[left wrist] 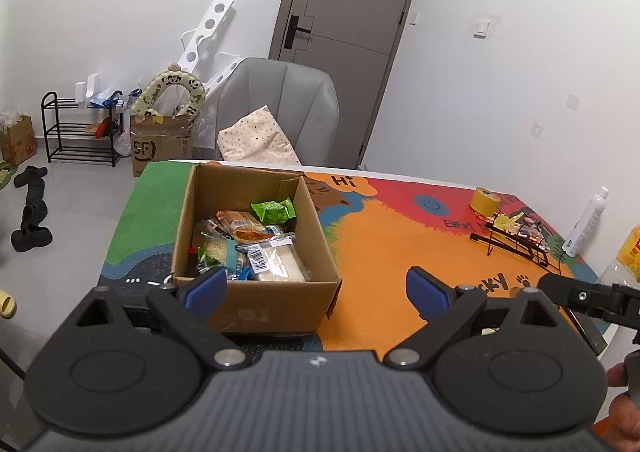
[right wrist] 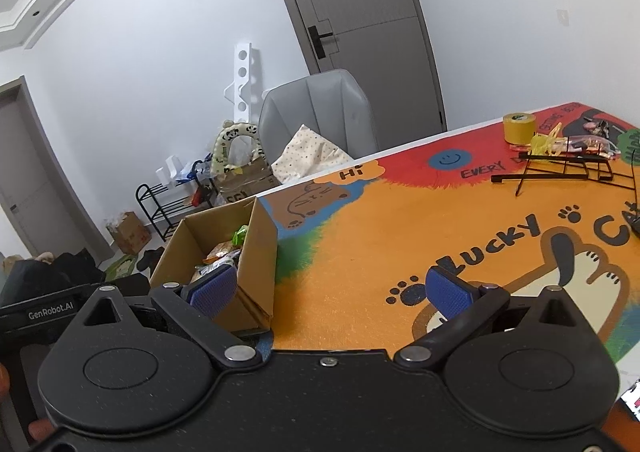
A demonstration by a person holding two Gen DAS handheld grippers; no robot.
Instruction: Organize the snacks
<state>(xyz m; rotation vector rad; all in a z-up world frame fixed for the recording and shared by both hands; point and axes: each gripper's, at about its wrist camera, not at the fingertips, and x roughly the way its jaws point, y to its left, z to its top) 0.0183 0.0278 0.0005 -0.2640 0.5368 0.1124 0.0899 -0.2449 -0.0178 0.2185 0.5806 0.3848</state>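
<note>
An open cardboard box (left wrist: 264, 304) sits on the left part of the colourful table mat (left wrist: 392, 236). It holds several wrapped snacks (left wrist: 256, 248), among them a green packet (left wrist: 274, 210) and an orange one. My left gripper (left wrist: 316, 290) is open and empty, just in front of the box's near wall. My right gripper (right wrist: 328, 290) is open and empty, over the mat to the right of the box (right wrist: 256, 252). A black wire rack (left wrist: 516, 238) with a few small packets on it stands at the far right; it also shows in the right wrist view (right wrist: 560, 168).
A yellow tape roll (left wrist: 484, 202) and a white tube (left wrist: 586, 222) stand at the far right of the table. A grey chair (left wrist: 280, 104) with a cushion is behind the table. A shoe rack (left wrist: 80, 130) and boxes stand by the wall.
</note>
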